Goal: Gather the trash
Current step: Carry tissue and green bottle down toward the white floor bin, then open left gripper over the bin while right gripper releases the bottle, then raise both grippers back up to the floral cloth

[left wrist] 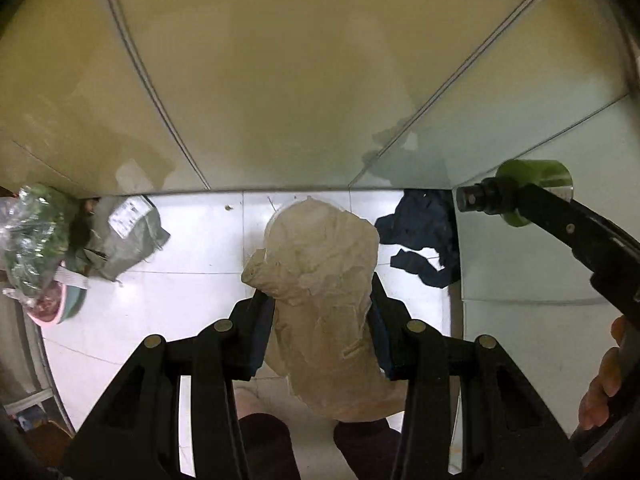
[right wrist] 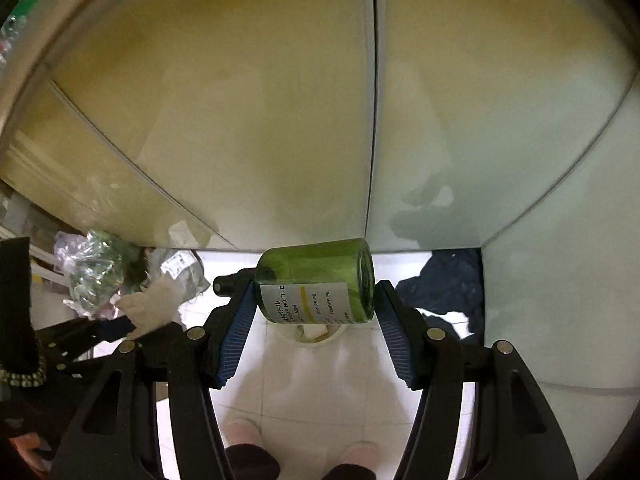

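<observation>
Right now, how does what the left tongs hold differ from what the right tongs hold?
The crumpled paper wad in the left tongs is beige, soft and shapeless; the green pump bottle in the right tongs is rigid, translucent and labelled. The wad hangs lengthwise; the bottle lies sideways. Both are clamped above the white floor.

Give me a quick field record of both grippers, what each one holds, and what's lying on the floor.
left gripper: shut on crumpled beige paper bag
right gripper: shut on green pump bottle, lying sideways between the pads
below bottle: white container, partly hidden
floor left: clear plastic wrap, grey mailer bag
floor right: dark blue cloth
backdrop: glossy cabinet doors
</observation>
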Tool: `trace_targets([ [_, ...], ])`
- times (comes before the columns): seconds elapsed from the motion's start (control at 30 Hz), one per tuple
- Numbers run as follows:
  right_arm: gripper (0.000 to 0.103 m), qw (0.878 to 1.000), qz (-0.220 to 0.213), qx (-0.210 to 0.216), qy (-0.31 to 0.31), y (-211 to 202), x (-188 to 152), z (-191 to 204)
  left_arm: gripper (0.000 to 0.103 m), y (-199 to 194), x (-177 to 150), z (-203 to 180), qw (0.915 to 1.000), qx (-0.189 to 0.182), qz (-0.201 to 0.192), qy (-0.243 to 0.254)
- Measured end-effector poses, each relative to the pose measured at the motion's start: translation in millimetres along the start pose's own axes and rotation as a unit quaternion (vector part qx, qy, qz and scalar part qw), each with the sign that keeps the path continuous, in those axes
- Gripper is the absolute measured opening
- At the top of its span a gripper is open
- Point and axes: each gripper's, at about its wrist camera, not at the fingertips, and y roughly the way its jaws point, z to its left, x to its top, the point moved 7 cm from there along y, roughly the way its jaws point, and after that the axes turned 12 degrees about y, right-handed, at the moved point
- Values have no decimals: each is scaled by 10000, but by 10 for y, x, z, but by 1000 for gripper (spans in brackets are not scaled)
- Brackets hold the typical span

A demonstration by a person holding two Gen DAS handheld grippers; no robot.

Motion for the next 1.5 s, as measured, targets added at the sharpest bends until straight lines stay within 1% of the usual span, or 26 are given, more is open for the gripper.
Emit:
trace_targets([
  [0.1, 57, 9999, 96, 77, 1, 266, -24, 20, 43, 319, 3, 34, 9999, -41, 122, 34],
  [0.23, 57, 9997, 175, 169, -16, 452, -25, 96, 43, 630, 19, 51, 9996, -90, 257, 125],
  [0.4, 57, 9992, 266, 278, -134, 615, 34, 111, 46, 773, 70, 21, 9994, -141, 231, 214],
  [0.43, 58, 9990, 271, 323, -174, 620, 49, 124, 51, 781, 85, 15, 9994, -158, 210, 208],
  [0.47, 58, 9987, 287, 364, -221, 656, 57, 128, 52, 782, 98, 15, 9995, -165, 195, 190],
  [0.57, 58, 9982, 378, 370, -273, 673, 63, 165, 54, 778, 117, 53, 9996, -96, 152, 233],
  [0.7, 59, 9983, 433, 227, -314, 693, 50, 151, 54, 699, 113, 87, 9995, 63, 195, 252],
  [0.8, 59, 9979, 540, 181, -294, 655, 27, 144, 54, 604, 116, 121, 9996, 53, 193, 204],
  [0.9, 59, 9980, 558, 127, -255, 550, 33, 138, 54, 470, 135, 100, 9997, -51, 143, 166],
  [1.03, 59, 9987, 426, -21, -294, 368, 55, 112, 54, 339, 238, 54, 9998, -101, 22, 174],
  [1.1, 59, 9989, 342, -90, -314, 297, 60, 110, 57, 272, 337, -1, 9997, -116, -77, 191],
  [1.17, 59, 9990, 289, -139, -307, 213, 80, 76, 69, 221, 406, -43, 9995, -130, -196, 221],
  [1.2, 59, 9991, 270, -148, -287, 171, 91, 58, 70, 203, 428, -52, 9994, -111, -235, 236],
  [1.3, 59, 9994, 210, -157, -234, 71, 124, 22, 70, 165, 458, -92, 9992, -89, -254, 306],
  [1.37, 59, 9995, 132, -156, -250, 25, 141, 18, 70, 130, 452, -105, 9991, 7, -219, 357],
  [1.5, 59, 9996, 157, -130, -211, -68, 151, 13, 70, -25, 406, -115, 9987, 140, -180, 453],
])
